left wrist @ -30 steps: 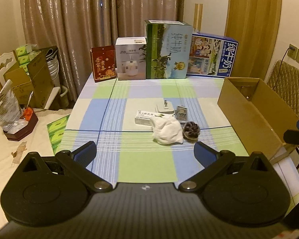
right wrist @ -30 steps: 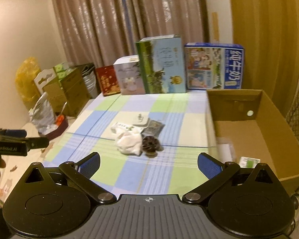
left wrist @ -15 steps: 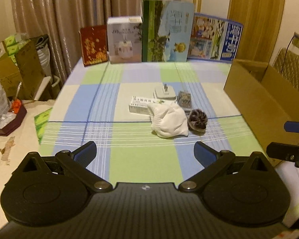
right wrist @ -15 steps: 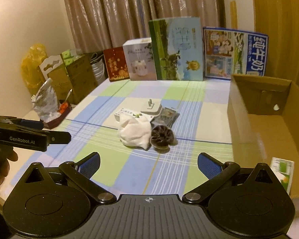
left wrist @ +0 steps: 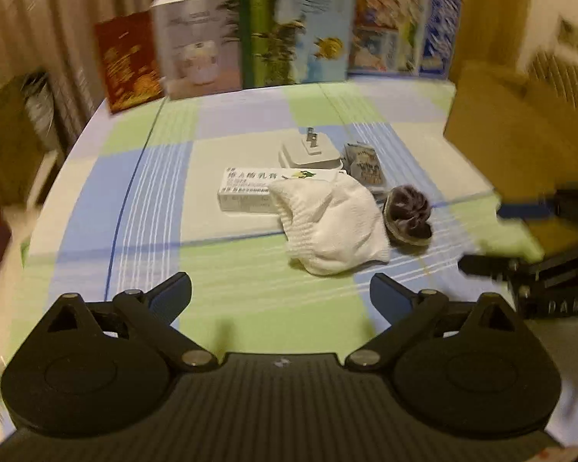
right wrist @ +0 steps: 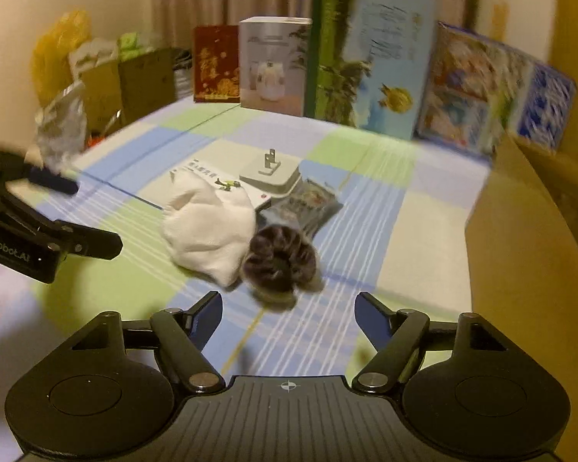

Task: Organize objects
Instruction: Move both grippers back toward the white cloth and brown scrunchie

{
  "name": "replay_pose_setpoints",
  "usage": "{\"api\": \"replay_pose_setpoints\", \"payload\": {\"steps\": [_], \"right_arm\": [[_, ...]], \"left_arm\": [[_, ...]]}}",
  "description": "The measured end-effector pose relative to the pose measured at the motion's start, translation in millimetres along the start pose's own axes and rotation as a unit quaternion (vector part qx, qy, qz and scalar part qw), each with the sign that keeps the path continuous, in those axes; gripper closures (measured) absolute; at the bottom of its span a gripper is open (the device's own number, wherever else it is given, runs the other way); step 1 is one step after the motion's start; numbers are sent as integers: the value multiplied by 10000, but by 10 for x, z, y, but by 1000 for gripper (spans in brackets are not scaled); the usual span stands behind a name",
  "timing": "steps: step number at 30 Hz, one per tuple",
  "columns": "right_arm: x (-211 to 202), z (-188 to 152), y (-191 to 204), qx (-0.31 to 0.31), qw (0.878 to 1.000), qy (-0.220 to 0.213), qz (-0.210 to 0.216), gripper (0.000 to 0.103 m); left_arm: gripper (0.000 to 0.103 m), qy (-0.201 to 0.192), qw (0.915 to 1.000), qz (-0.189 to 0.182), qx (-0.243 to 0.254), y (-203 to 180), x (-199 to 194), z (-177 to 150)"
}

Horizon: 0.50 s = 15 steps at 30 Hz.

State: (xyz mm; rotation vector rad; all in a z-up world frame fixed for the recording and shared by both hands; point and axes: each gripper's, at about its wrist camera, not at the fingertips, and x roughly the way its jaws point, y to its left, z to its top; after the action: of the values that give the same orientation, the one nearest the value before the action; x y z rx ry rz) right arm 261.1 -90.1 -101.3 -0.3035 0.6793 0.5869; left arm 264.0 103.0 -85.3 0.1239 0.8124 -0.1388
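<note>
A small heap lies mid-table on the checked cloth: a white sock, a dark scrunchie, a white flat box, a white charger plug and a small grey packet. My left gripper is open and empty, short of the sock; it shows at the left of the right wrist view. My right gripper is open and empty, just short of the scrunchie; it shows at the right of the left wrist view.
An open cardboard box stands at the table's right edge. Several upright cartons line the far edge before the curtain. Bags and boxes stand on the floor at the left.
Both grippers have moved forward and down toward the heap. The right one has closed in on the scrunchie and its fingers stand somewhat narrower. The views are motion-blurred.
</note>
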Motion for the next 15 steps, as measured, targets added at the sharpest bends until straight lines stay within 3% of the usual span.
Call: {"api": "replay_pose_setpoints", "payload": {"steps": [2, 6, 12, 15], "right_arm": [[108, 33, 21, -292, 9996, 4, 65, 30], [313, 58, 57, -873, 9961, -7, 133, 30], [543, 104, -50, -929, 9954, 42, 208, 30], [611, 129, -76, -944, 9950, 61, 336, 37]], "left_arm": [[10, 51, 9998, -9, 206, -26, 104, 59], [10, 20, 9996, -233, 163, 23, 247, 141], [10, 68, 9994, -9, 353, 53, 369, 123], [10, 56, 9995, -82, 301, 73, 397, 117]]}}
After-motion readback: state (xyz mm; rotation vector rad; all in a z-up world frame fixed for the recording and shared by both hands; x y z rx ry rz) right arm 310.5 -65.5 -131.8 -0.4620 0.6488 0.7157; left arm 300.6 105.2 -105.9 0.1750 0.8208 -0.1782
